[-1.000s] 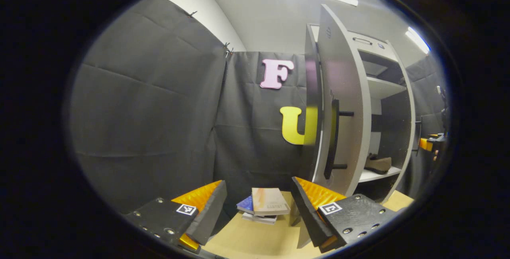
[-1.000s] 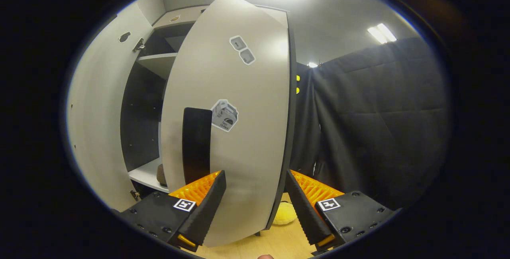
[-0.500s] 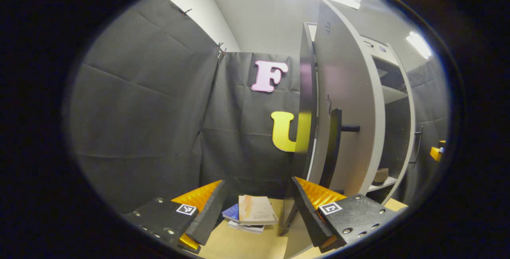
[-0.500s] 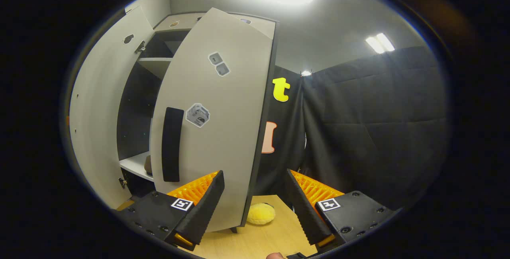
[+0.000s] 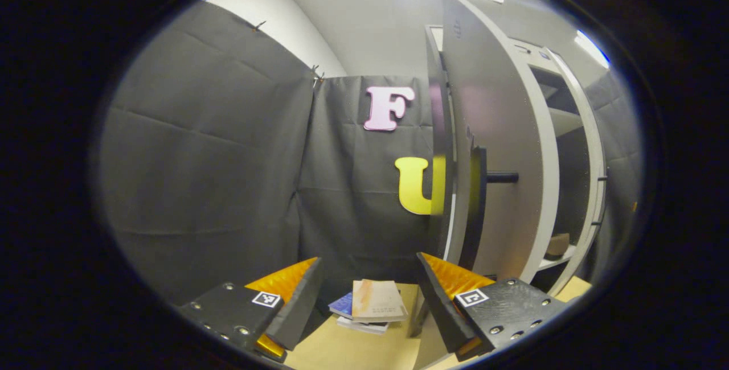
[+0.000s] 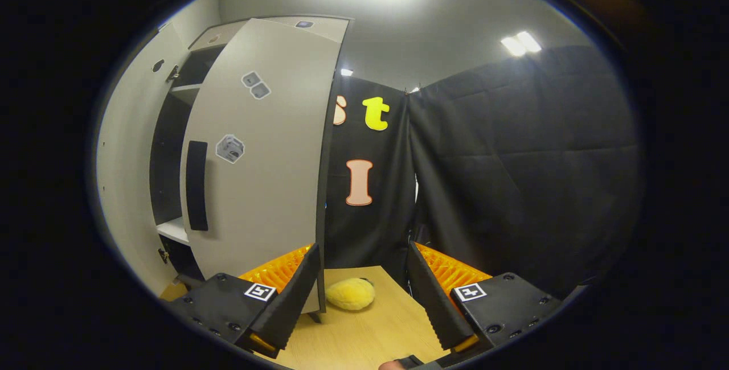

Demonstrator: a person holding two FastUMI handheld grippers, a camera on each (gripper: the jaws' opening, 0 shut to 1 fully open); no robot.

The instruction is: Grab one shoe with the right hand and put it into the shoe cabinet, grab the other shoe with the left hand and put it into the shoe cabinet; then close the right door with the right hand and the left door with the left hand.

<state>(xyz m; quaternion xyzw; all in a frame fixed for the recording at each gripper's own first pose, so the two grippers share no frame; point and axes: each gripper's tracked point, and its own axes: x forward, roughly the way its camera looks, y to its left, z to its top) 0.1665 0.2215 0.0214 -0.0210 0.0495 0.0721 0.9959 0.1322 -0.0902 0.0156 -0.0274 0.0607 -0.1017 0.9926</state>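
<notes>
Grey board faced both my cameras: the left door (image 5: pixel 501 148) stood partly open ahead of my left gripper (image 5: pixel 369 296), whose fingers were spread wide with nothing between them. Past that door's edge I saw one shoe (image 5: pixel 557 243) lying on the cabinet's low shelf (image 5: pixel 555 260). My right gripper (image 6: pixel 361 287) was also wide and empty, beside the half-shut right door (image 6: pixel 262 148), above a yellow plush (image 6: pixel 350 293) on the wooden table (image 6: pixel 387 330).

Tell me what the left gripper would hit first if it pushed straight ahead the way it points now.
Probably the stack of books on the wooden surface, lying between and beyond the open left gripper. Past it hangs the black cloth wall. The left door stands just right of that line; depth is unclear.
</notes>
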